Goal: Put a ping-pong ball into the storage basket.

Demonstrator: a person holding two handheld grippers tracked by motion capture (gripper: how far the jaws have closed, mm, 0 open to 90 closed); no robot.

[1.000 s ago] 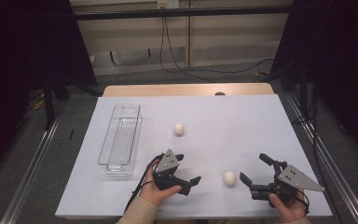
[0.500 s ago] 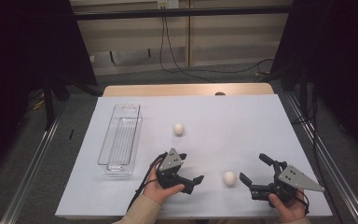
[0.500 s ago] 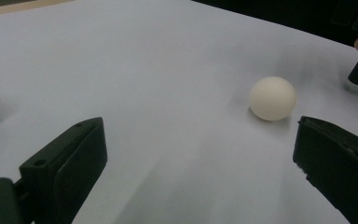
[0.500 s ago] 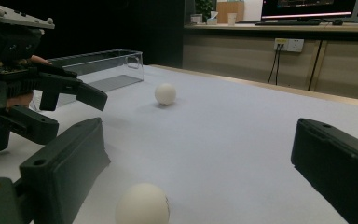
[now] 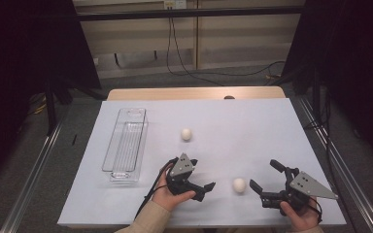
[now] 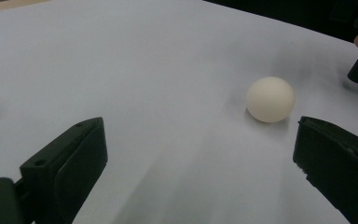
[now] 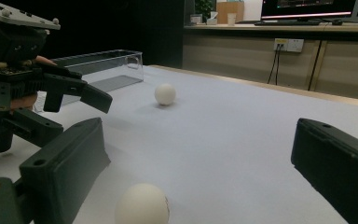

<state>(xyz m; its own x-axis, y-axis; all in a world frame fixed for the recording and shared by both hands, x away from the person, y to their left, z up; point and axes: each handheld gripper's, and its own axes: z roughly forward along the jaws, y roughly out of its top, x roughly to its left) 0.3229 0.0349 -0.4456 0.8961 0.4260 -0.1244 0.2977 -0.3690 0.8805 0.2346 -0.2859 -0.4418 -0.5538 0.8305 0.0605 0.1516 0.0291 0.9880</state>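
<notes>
The left gripper (image 5: 205, 187) is held near the front edge of the table (image 5: 272, 131), its jaws spread apart and empty. The near egg (image 5: 239, 185) lies just ahead of it, untouched, between it and the right gripper (image 5: 267, 183), whose jaws are likewise parted. A second egg (image 5: 186, 134) rests mid-surface; a clear tray (image 5: 126, 145) stands toward the left edge.
</notes>
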